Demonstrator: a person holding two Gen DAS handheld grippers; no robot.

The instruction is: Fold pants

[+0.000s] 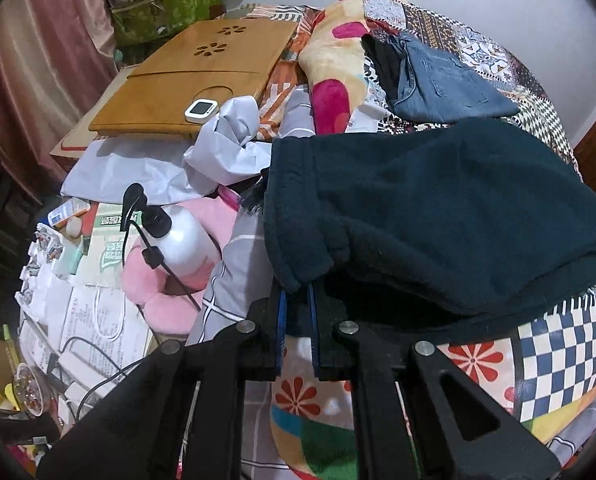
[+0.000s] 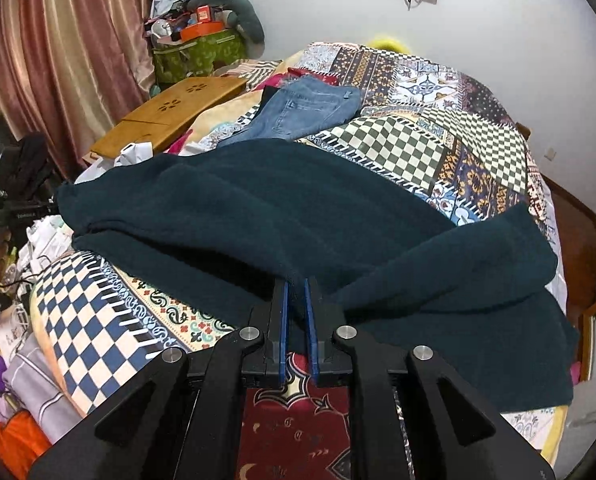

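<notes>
The dark teal fleece pants [image 2: 282, 216] lie across the patchwork bed [image 2: 437, 140], doubled over but rumpled; by my judgement the fold is only partly done. Left hand-held gripper [image 1: 296, 292] and right hand-held gripper [image 2: 296, 284] each pinch an edge of the fabric.

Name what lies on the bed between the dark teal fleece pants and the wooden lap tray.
In the left wrist view, crumpled white paper lies between the dark teal pants and the wooden lap tray.
</notes>
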